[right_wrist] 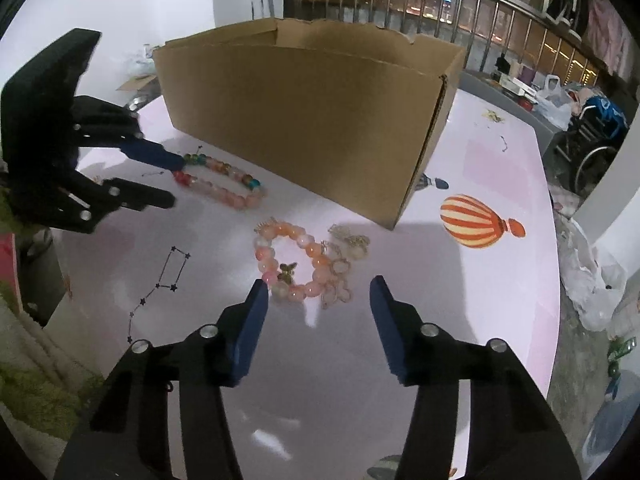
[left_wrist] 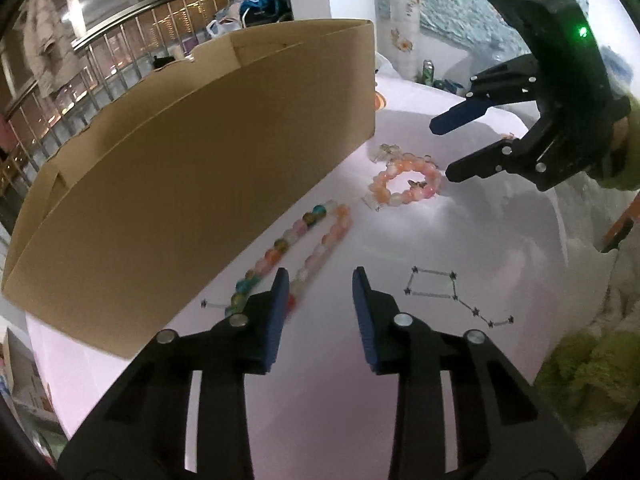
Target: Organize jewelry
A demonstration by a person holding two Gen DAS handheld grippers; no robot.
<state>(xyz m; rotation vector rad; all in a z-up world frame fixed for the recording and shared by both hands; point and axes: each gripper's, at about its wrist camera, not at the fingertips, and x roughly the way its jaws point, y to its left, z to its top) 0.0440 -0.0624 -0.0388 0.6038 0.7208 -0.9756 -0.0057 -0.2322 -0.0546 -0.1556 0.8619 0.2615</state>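
I am holding my left gripper (left_wrist: 320, 276) with its jaws apart, empty, over the long multicolored bead strand (right_wrist: 224, 182) lying beside the cardboard box (right_wrist: 304, 120). My right gripper (right_wrist: 318, 286) is gaping too, hovering just before the peach bead bracelet (right_wrist: 294, 266) resting on the pink table (right_wrist: 500, 280).

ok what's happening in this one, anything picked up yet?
Nothing is held yet. A person works two handheld grippers over a pink table beside an open cardboard box. The left gripper is open near the multicolour bead bracelet. The right gripper is open just short of the peach bead bracelet, with a small tangle of clear charms beside it. All jewelry lies on the table.
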